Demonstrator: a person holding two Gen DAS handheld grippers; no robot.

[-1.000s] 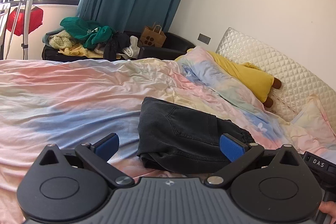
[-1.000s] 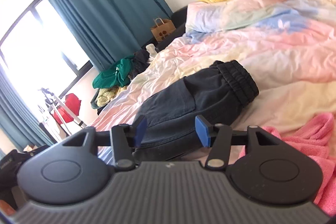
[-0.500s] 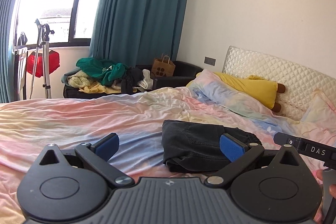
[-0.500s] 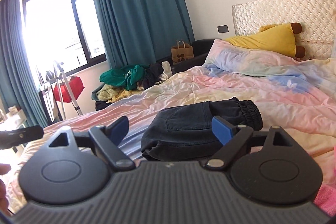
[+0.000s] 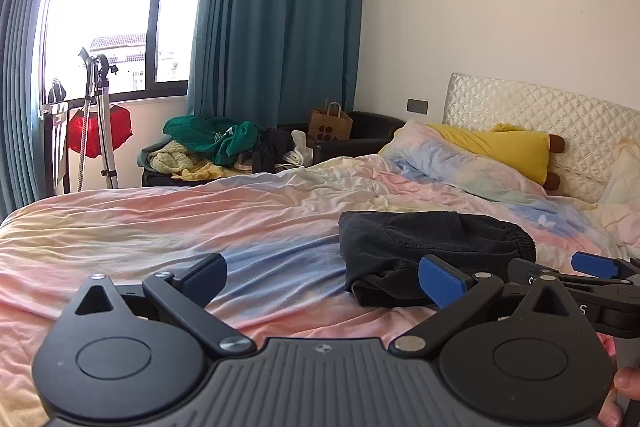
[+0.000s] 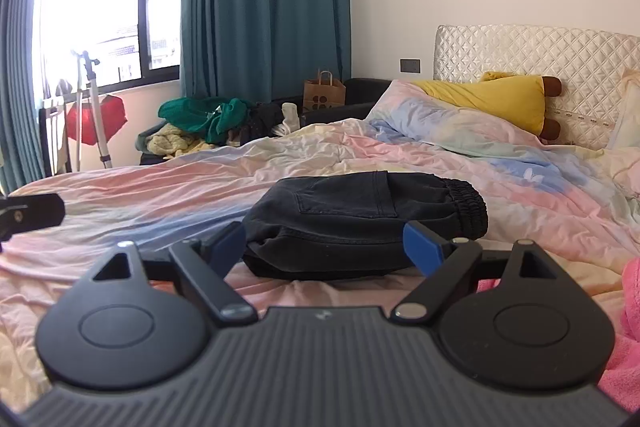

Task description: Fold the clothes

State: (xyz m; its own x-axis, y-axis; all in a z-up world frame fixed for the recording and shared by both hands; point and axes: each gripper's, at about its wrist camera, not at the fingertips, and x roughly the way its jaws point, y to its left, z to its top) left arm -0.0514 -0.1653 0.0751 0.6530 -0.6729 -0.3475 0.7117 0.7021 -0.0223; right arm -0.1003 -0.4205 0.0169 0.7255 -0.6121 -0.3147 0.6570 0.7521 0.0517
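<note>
Nearest to each camera: the left hand-held gripper (image 5: 322, 277) has its jaws spread wide and holds nothing. The right hand-held gripper (image 6: 324, 247) is likewise spread apart and empty, with its blue pads (image 6: 420, 243) framing the garment from short of it, not touching.

Just beyond the fingertips, the black trousers (image 6: 368, 223) lie on the bed (image 6: 160, 195) as a compact folded bundle, with the back pocket up and the elastic waistband toward the headboard end. Judgement: this item appears to be finished.

At the right edge of the right wrist view, a pink garment (image 6: 624, 327) lies crumpled on the bed; it probably comes next.

Farther off, beyond the bed, a heap of clothes (image 5: 208, 147) rests near the window. Whether it belongs to the task cannot be told.
</note>
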